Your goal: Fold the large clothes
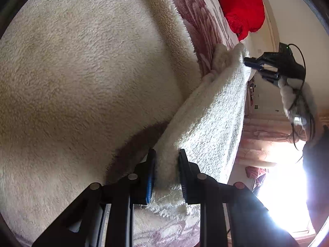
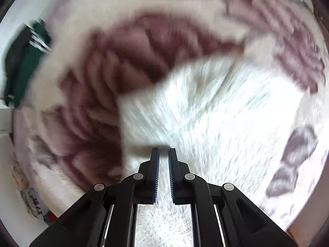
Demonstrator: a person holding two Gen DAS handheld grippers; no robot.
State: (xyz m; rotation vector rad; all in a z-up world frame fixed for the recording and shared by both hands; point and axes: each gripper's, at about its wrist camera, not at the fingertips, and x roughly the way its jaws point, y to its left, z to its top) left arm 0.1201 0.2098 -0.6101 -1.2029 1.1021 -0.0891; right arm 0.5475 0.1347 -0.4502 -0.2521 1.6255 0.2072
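Note:
A large cream fleece garment (image 1: pixel 82 72) lies spread over a bed. My left gripper (image 1: pixel 166 164) is shut on a folded edge of it, with thick pile bunched between the blue pads. From there a raised flap (image 1: pixel 216 113) runs up to a corner, where my right gripper (image 1: pixel 249 61) meets the cloth. In the blurred right wrist view, the right gripper (image 2: pixel 163 152) points down at the fleece (image 2: pixel 216 113). Its jaws are nearly together at the fleece's edge, and the pinch itself is smeared.
A bedspread with a maroon flower pattern (image 1: pixel 201 20) (image 2: pixel 92 82) lies under the fleece. A red cloth heap (image 1: pixel 240 6) sits at the bed's far end. A green item (image 2: pixel 26 61) is beside the bed. A bright window (image 1: pixel 287 195) glares at the right.

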